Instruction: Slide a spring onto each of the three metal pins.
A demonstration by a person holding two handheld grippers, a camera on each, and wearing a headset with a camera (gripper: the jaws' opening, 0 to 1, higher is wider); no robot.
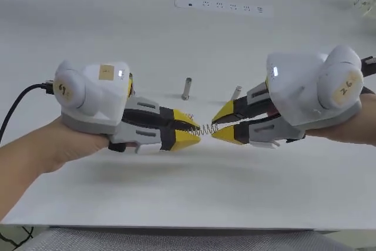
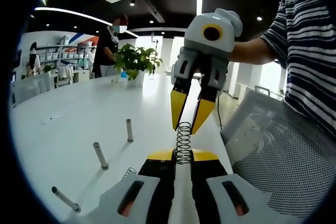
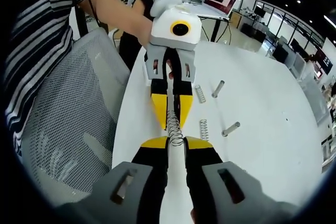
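As my left gripper (image 1: 191, 131) and right gripper (image 1: 218, 127) meet tip to tip above the white table (image 1: 176, 192), each is pinched onto one end of the same spring (image 1: 205, 129). It spans the small gap between them in the air, clear of the tabletop. I judge this a handover or re-grip early in the job, since none of the pins (image 2: 100, 156) I can see wears a spring yet. Next, one gripper must let go while the other brings the spring's open end over one of them and lowers it straight down the shaft. The spring is a thin, bright wire coil, slender and open-ended, and I expect it to bend or flick away if squeezed off-centre. Beyond it, the three pins stand apart from one another on the table, and two spare springs (image 3: 200, 94) lie near them.
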